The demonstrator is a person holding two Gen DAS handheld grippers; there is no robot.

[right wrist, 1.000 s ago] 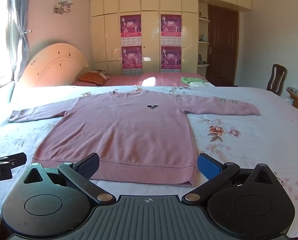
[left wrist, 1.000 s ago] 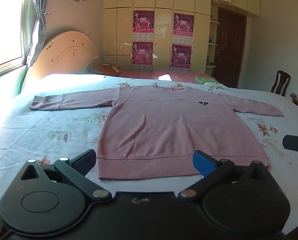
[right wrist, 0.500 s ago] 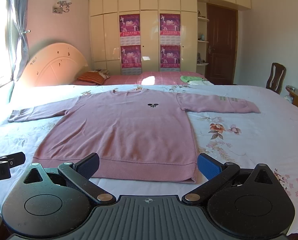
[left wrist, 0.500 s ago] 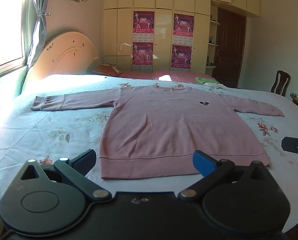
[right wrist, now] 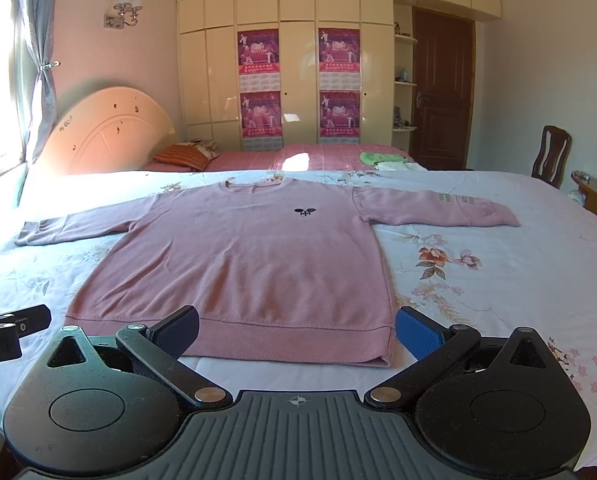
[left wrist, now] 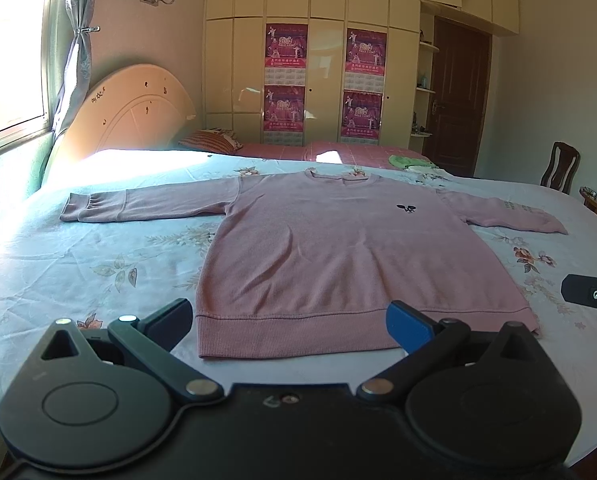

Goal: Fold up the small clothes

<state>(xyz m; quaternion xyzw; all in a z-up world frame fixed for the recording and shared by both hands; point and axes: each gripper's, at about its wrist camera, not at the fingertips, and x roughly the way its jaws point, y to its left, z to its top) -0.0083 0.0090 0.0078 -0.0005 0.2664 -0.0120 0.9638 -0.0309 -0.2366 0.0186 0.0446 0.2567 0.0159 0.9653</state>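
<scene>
A pink long-sleeved sweater (left wrist: 338,248) (right wrist: 250,260) lies flat and face up on the floral bed sheet, both sleeves spread out sideways, hem toward me. My left gripper (left wrist: 294,320) hovers open just in front of the hem's left half, nothing between its fingers. My right gripper (right wrist: 298,330) is open too, over the hem's right half near the bottom right corner. Each gripper's edge shows in the other's view: the right gripper (left wrist: 590,296) and the left gripper (right wrist: 6,332).
The bed sheet (left wrist: 78,264) extends widely left and right of the sweater. A second bed with a pillow (right wrist: 182,156) and green cloth (right wrist: 382,158) stands behind. A headboard (left wrist: 130,112) leans at the left, a wooden chair (right wrist: 550,156) and bed frame edge at the right.
Both grippers have crept slightly forward toward the hem, which looks a little closer. The sweater has not moved and both grippers stay open.
</scene>
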